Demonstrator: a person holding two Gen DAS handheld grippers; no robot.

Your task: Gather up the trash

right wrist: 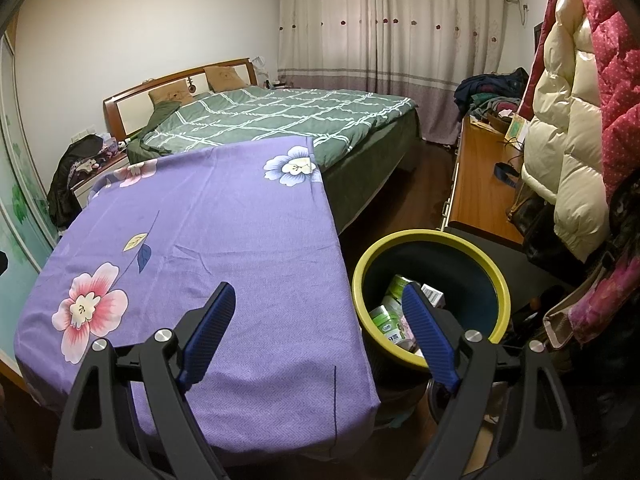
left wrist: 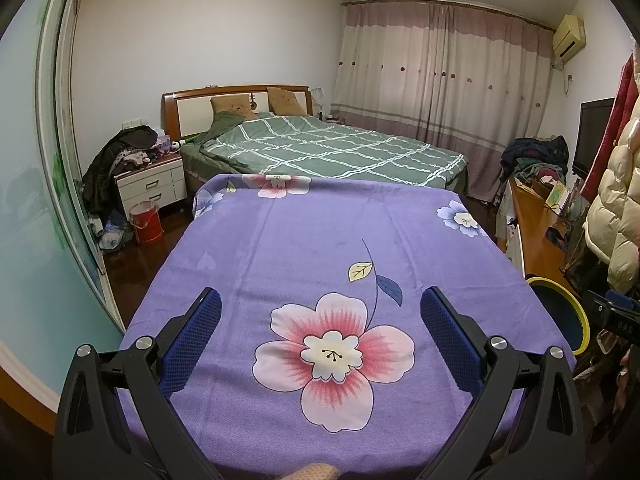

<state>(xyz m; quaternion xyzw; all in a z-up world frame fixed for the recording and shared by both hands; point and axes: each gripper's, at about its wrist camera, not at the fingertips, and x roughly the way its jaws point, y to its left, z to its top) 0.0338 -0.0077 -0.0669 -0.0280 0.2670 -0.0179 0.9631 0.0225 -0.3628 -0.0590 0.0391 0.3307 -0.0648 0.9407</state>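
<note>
My left hand-held gripper [left wrist: 320, 300] hangs over the worktop [left wrist: 300, 240], jaws spread wide, nothing between them, only purple flowered cloth below. My right hand-held gripper [right wrist: 318, 296] is also spread wide and empty; its left finger sits over the cloth edge, its right finger [right wrist: 428, 332] over the mouth of the trash bin [right wrist: 496, 276]. Bin: dark tub, yellow rim, standing just off the worktop's right edge, at 3 o'clock from the big pink flower [right wrist: 90, 310]. Inside it, trash [right wrist: 394, 286]: green-and-white packets and a small white box, partly hidden behind my finger. Cloth surface bare of litter in both views. Green checked bed [right wrist: 280, 120] at 12 o'clock beyond the worktop; wooden desk [right wrist: 480, 176] at 2 o'clock; padded coats [right wrist: 568, 120] hanging far right.
</note>
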